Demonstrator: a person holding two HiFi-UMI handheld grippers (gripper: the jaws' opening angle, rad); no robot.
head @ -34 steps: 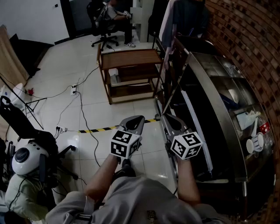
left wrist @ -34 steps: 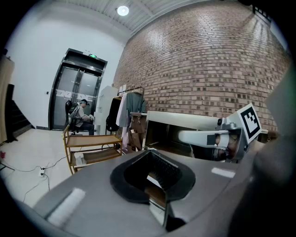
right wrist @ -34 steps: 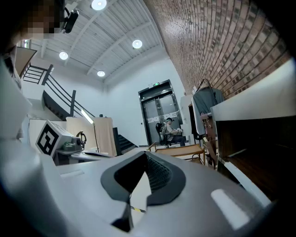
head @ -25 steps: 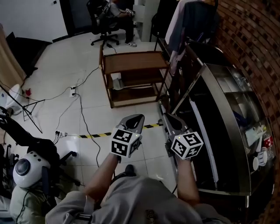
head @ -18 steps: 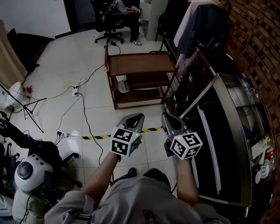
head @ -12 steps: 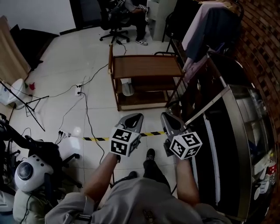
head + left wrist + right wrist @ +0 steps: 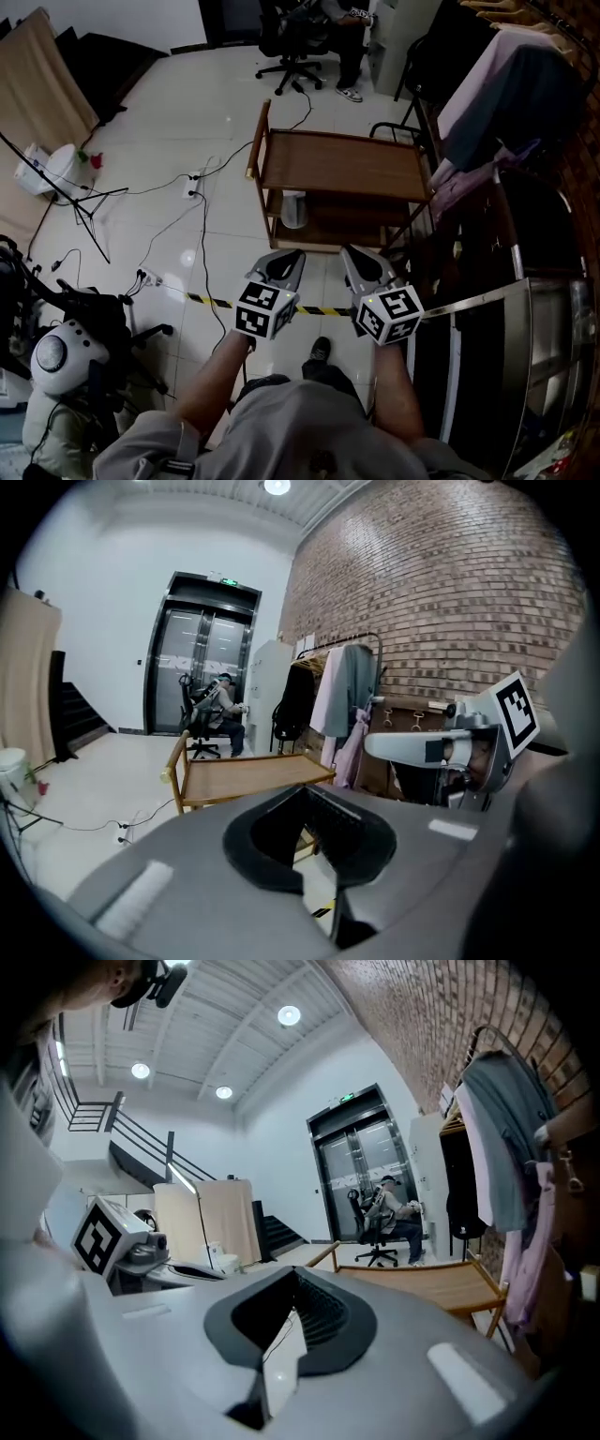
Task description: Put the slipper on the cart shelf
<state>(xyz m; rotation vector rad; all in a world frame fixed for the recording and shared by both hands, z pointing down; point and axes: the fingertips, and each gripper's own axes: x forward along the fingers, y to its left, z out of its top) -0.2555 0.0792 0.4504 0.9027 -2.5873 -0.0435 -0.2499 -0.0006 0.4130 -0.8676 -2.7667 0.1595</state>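
Note:
A wooden cart (image 7: pixel 342 167) with a top and lower shelves stands on the white floor straight ahead of me. A pale thing that may be the slipper (image 7: pixel 293 208) lies at the left end of a lower shelf. My left gripper (image 7: pixel 284 259) and right gripper (image 7: pixel 357 257) are held side by side at waist height, a short way in front of the cart. Both are shut with nothing between their jaws. The cart (image 7: pixel 248 778) also shows beyond the left gripper's jaws, and the cart (image 7: pixel 450 1283) shows past the right gripper's.
A clothes rack with hanging garments (image 7: pixel 506 112) stands right of the cart, with a steel counter (image 7: pixel 539 356) below it. Yellow-black tape (image 7: pixel 211 300) and cables (image 7: pixel 202 216) cross the floor. A person on an office chair (image 7: pixel 328 23) sits at the back. Dark equipment (image 7: pixel 66 347) is at left.
The view has come forward and swung left: the cart now lies nearer and centred, and the steel counter has slid off to the right. Both grippers stay shut, side by side.

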